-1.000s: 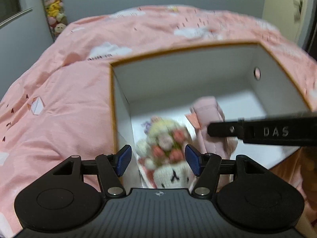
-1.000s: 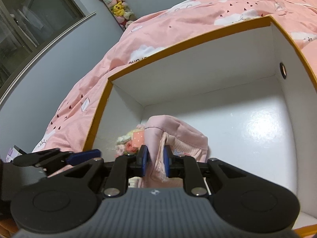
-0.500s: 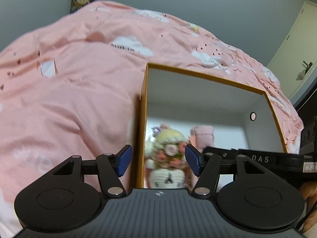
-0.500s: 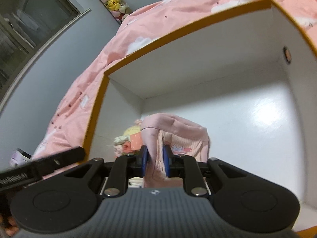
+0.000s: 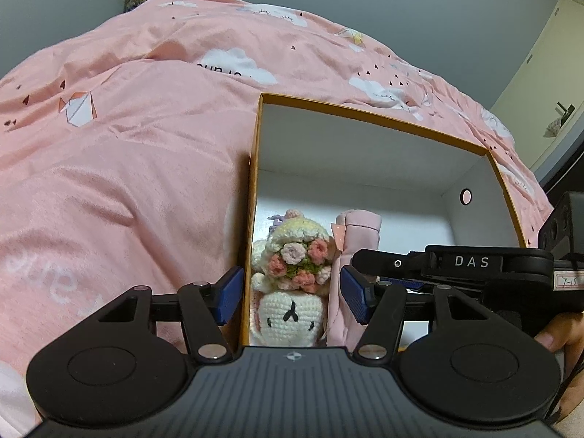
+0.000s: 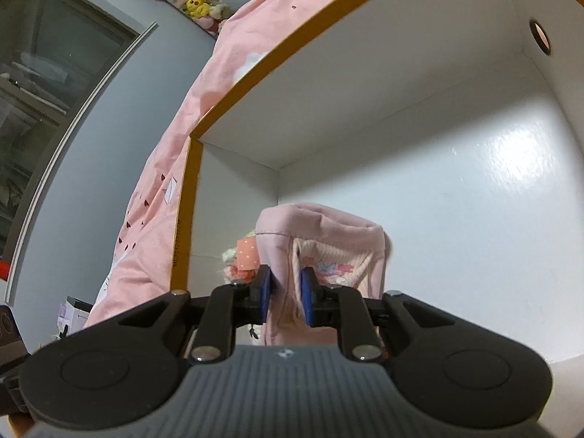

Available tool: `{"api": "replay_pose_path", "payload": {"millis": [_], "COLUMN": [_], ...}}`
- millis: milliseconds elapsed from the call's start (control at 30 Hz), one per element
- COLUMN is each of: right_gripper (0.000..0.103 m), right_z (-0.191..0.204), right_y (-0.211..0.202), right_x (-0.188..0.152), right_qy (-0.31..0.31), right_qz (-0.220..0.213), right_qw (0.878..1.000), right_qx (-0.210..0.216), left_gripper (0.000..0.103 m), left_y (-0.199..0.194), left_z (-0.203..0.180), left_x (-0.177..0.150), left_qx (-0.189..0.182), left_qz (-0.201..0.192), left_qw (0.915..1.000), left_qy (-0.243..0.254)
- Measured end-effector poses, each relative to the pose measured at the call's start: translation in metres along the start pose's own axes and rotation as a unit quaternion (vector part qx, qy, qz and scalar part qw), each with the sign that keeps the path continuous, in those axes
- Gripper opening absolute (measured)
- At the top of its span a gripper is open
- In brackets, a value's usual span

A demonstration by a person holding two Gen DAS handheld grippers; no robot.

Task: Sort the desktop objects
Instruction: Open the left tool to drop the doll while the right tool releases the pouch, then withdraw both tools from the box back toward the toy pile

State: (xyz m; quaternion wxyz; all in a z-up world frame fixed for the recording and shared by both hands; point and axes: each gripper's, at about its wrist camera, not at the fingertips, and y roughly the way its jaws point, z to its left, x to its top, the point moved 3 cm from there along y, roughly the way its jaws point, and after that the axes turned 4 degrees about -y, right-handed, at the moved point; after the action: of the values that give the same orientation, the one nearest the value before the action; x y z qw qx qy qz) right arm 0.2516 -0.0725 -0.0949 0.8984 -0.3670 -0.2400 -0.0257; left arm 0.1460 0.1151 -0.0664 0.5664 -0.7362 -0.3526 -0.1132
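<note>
The right gripper (image 6: 285, 296) pinches the pink pouch (image 6: 321, 241) with narrow jaws that have just eased apart slightly. The pouch stands in the white box (image 6: 419, 138), near its left wall. The left gripper (image 5: 290, 299) gapes wide, empty, over the crocheted doll (image 5: 292, 273) left of the pouch.

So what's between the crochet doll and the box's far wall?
Nothing: bare white floor of the box behind the doll, seen in the left wrist view.
</note>
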Motion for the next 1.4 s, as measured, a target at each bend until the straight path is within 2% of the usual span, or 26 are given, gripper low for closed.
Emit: {"api": "replay_pose_path", "payload": {"millis": [67, 200, 267, 433, 600, 733, 933, 1100, 1400], "right_gripper": [0.031, 0.034, 0.04, 0.048, 0.05, 0.051, 0.051, 0.052, 0.059], "right_z": [0.004, 0.016, 0.024, 0.044, 0.052, 0.049, 0.033, 0.016, -0.015], "right_y": [-0.001, -0.008, -0.018, -0.05, -0.084, -0.11, -0.134, -0.141, -0.137], "right_x": [-0.001, -0.005, -0.007, -0.011, -0.021, -0.032, -0.057, -0.082, -0.11], "right_qy": [-0.012, -0.06, -0.09, -0.15, -0.168, -0.169, -0.151, -0.138, -0.051], "right_qz": [0.0, -0.011, -0.029, -0.083, -0.11, -0.114, -0.094, -0.06, 0.019], "right_qw": [1.0, 0.997, 0.994, 0.982, 0.977, 0.975, 0.975, 0.972, 0.983], "right_qx": [-0.01, -0.037, -0.053, -0.079, -0.076, -0.085, -0.13, -0.179, -0.176], "left_gripper": [0.069, 0.069, 0.069, 0.069, 0.069, 0.069, 0.069, 0.069, 0.069], "left_y": [-0.002, -0.009, -0.016, -0.039, -0.061, -0.072, -0.076, -0.074, -0.077], "left_z": [-0.002, -0.004, -0.008, -0.02, -0.032, -0.039, -0.045, -0.058, -0.079], "left_x": [-0.001, -0.003, -0.004, -0.006, -0.012, -0.027, -0.056, -0.077, -0.098], "left_qx": [0.003, 0.021, 0.031, 0.034, 0.019, 0.005, -0.032, -0.043, -0.039], "left_qz": [-0.005, -0.02, -0.034, -0.065, -0.075, -0.058, -0.005, 0.032, 0.045], "left_qw": [1.0, 0.9994, 0.9985, 0.996, 0.9949, 0.995, 0.9959, 0.991, 0.9832], "left_qy": [0.005, 0.018, 0.031, 0.051, 0.065, 0.081, 0.085, 0.123, 0.173]}}
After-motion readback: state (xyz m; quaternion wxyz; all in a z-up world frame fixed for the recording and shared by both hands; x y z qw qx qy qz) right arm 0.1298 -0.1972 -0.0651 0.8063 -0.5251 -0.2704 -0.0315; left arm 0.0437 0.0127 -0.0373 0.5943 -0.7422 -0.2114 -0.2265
